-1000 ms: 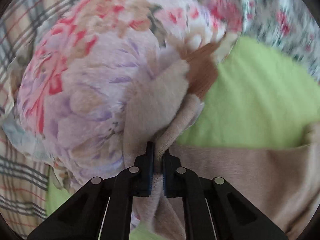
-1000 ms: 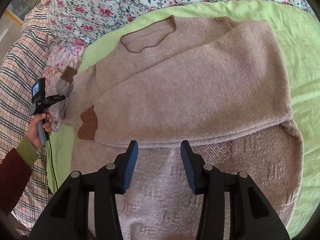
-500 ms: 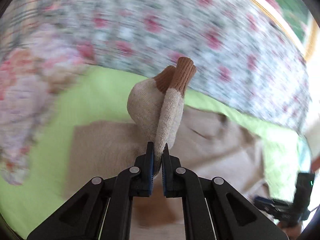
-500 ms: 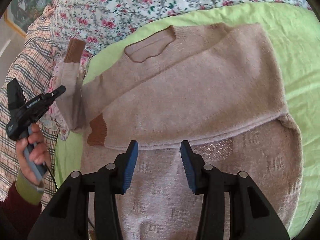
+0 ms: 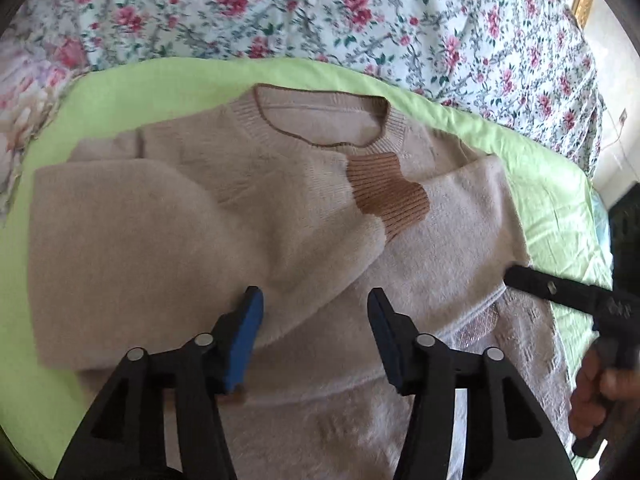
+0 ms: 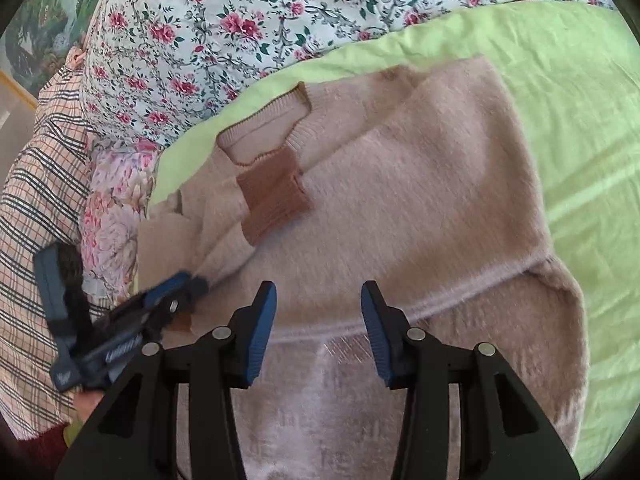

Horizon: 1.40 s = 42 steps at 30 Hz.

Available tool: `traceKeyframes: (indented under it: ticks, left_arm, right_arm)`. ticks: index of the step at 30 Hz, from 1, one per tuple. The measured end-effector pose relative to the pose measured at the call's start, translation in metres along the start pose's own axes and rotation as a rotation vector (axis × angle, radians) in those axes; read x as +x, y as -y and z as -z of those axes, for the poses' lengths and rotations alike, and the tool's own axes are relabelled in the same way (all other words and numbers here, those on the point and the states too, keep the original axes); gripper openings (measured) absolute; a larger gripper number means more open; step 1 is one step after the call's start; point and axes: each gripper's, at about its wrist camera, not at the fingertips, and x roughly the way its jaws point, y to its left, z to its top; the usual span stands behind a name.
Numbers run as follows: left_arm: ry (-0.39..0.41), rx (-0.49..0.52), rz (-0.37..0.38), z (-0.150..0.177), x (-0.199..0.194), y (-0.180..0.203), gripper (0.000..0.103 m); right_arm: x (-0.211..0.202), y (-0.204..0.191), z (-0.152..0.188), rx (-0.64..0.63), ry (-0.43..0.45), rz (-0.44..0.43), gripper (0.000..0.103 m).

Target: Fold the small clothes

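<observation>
A beige knit sweater [image 5: 248, 216] lies flat on a green sheet [image 5: 120, 84], neck hole at the far side. Both sleeves are folded across the chest; the brown cuff [image 5: 388, 196] of the left sleeve lies just below the collar. My left gripper [image 5: 314, 312] is open and empty, hovering over that folded sleeve. In the right wrist view the sweater [image 6: 420, 208] and cuff [image 6: 272, 192] show too. My right gripper [image 6: 318, 312] is open and empty above the sweater's lower body. The left gripper [image 6: 176, 292] shows at the sweater's left edge.
A floral bedspread [image 5: 320, 12] lies beyond the green sheet. A plaid blanket [image 6: 36, 184] and a pale floral pillow [image 6: 112, 216] sit to the left. The other gripper's black finger [image 5: 560, 288] reaches in from the right in the left wrist view.
My left gripper carried the left sleeve up and over the chest, laid it down with the cuff near the collar, then opened and let go. The right gripper stayed open.
</observation>
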Motion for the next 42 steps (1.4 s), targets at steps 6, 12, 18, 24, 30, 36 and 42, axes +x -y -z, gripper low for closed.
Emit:
traceKeyframes:
  ticks: [6, 12, 18, 24, 30, 36, 42]
  left_arm:
    - [0.008, -0.172, -0.129, 0.03, -0.041, -0.071, 0.06]
    - [-0.049, -0.344, -0.233, 0.049, -0.031, -0.145, 0.06]
    - [-0.022, -0.374, -0.271, 0.027, -0.018, -0.159, 0.06]
    - [-0.006, -0.436, -0.314, 0.028, -0.016, -0.168, 0.061]
    - [-0.015, -0.403, -0.344, 0.038, -0.018, -0.153, 0.06]
    - [-0.015, -0.436, -0.329, 0.041, -0.02, -0.151, 0.06]
    - [-0.003, -0.435, -0.3, 0.048, -0.024, -0.158, 0.06]
  right_arm:
    - [0.048, -0.01, -0.026, 0.069, -0.006, -0.068, 0.046]
    - [0.093, -0.021, -0.038, 0.117, -0.035, -0.089, 0.045]
    - [0.017, -0.046, -0.05, 0.042, 0.142, -0.197, 0.009]
    - [-0.055, 0.01, -0.035, 0.079, 0.254, -0.087, 0.009]
    - [-0.04, 0.051, -0.014, 0.127, 0.155, 0.018, 0.009]
    - [-0.024, 0.058, -0.004, 0.12, -0.044, 0.136, 0.013]
    - [-0.043, -0.023, -0.019, -0.142, -0.023, -0.009, 0.06]
